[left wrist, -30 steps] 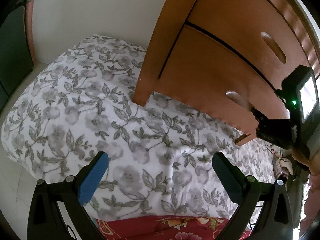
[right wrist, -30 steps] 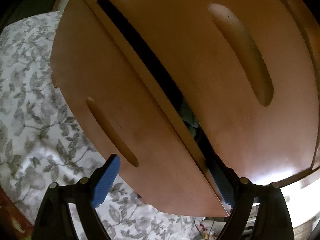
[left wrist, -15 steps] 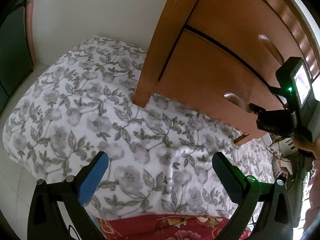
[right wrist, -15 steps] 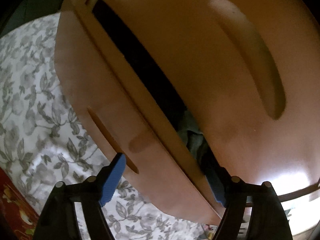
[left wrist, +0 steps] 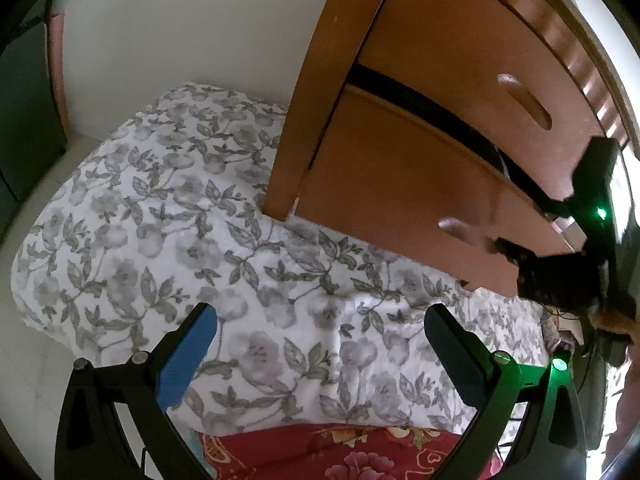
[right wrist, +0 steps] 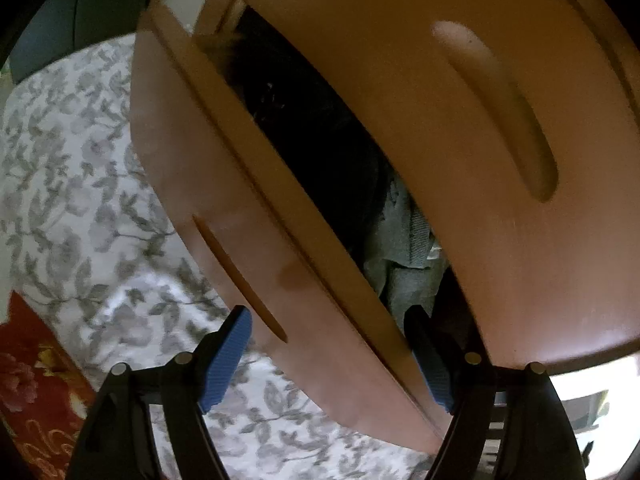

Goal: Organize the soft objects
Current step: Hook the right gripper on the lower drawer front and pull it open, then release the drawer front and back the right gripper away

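Observation:
A wooden chest stands against the bed, and its lower drawer [right wrist: 224, 184] is pulled partly out. My right gripper [right wrist: 328, 316] is shut on that drawer's front panel, one finger outside by the handle slot and the other inside. A crumpled grey-green cloth [right wrist: 404, 240] lies in the dark drawer, just beyond the inner finger. The left wrist view shows the same drawer [left wrist: 400, 192] ajar, with the right tool's black housing [left wrist: 600, 184] at its right end. My left gripper [left wrist: 320, 314] hangs open over the white floral quilt [left wrist: 200, 220], holding nothing.
The upper drawer [right wrist: 440, 128] is closed and overhangs the open gap. A red floral cloth [left wrist: 340, 452] lies at the near edge of the quilt. Behind the bed is a pale wall [left wrist: 200, 20], with a dark cabinet [left wrist: 24, 120] at far left.
The right gripper closed on the lower drawer's front and drew it outward. The dark gap widened and the grey-green cloth came into view. The left gripper stayed put.

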The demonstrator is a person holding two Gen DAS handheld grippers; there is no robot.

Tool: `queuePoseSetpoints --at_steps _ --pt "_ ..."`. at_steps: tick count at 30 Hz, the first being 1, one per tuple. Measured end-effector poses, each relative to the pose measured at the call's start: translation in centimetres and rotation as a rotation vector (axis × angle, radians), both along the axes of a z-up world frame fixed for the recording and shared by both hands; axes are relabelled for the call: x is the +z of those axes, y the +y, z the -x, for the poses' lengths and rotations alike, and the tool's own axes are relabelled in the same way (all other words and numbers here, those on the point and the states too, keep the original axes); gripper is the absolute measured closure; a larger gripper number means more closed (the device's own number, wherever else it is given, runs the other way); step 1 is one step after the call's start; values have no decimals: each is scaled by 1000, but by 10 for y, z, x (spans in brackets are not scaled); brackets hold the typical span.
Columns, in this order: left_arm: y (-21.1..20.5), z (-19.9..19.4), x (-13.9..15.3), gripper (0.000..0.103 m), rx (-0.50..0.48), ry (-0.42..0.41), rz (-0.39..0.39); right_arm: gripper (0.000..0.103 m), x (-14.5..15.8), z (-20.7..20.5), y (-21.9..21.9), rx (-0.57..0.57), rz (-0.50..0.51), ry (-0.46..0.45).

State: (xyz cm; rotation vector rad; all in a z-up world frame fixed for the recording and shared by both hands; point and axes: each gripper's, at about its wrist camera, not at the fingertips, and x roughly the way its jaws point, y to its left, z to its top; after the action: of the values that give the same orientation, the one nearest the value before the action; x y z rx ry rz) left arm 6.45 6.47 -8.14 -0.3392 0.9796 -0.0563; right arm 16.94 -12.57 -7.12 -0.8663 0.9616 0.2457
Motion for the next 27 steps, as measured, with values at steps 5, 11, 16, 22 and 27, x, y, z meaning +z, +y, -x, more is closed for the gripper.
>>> queuePoseSetpoints --at_steps 5,11,16,22,27 --pt "1 5 4 0 2 7 -12 22 1 26 3 -1 -29 -8" --pt "-1 11 9 0 0 14 -33 22 8 51 3 -8 -64 -16" --pt "-4 15 13 0 -11 13 -44 22 10 70 4 -1 -79 -32" --pt "-9 19 17 0 -29 11 -54 22 16 87 4 -3 -83 -36" --pt "-12 23 20 0 -39 5 -64 20 25 105 1 1 -113 -24"
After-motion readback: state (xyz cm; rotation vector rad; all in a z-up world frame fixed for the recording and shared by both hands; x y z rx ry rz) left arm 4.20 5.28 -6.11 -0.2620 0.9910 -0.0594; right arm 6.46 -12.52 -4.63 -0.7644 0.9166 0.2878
